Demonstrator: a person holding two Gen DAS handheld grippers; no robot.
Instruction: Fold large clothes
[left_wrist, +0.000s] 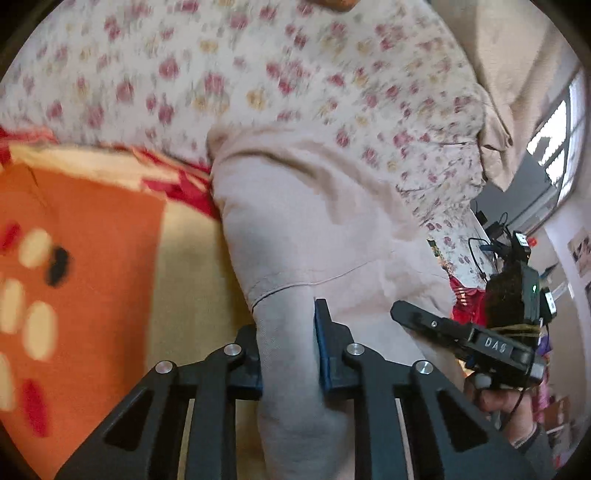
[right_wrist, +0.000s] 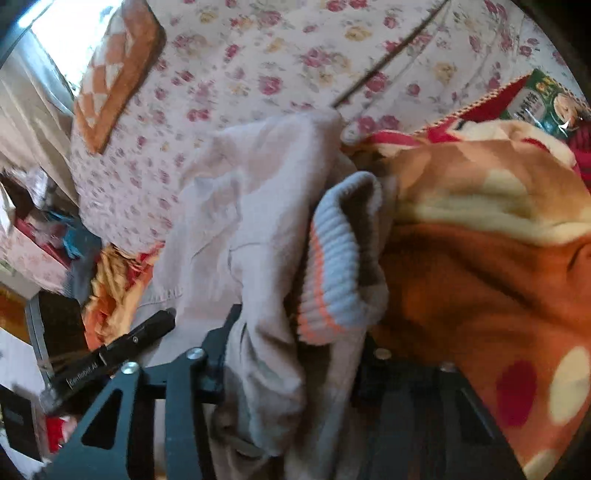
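Observation:
A pale beige garment lies over a bed and an orange blanket. My left gripper is shut on a fold of it, the cloth bunched between the blue-padded fingers. In the right wrist view the same garment hangs up from my right gripper, which is shut on a bunch of it near a ribbed grey cuff with an orange stripe. The right gripper also shows in the left wrist view, just right of the left one. The left gripper shows at the lower left of the right wrist view.
A floral bedsheet covers the bed behind. An orange blanket with cream and red spots lies on the left, and shows in the right wrist view. A patterned pillow and a green packet lie farther back. Clutter sits beside the bed.

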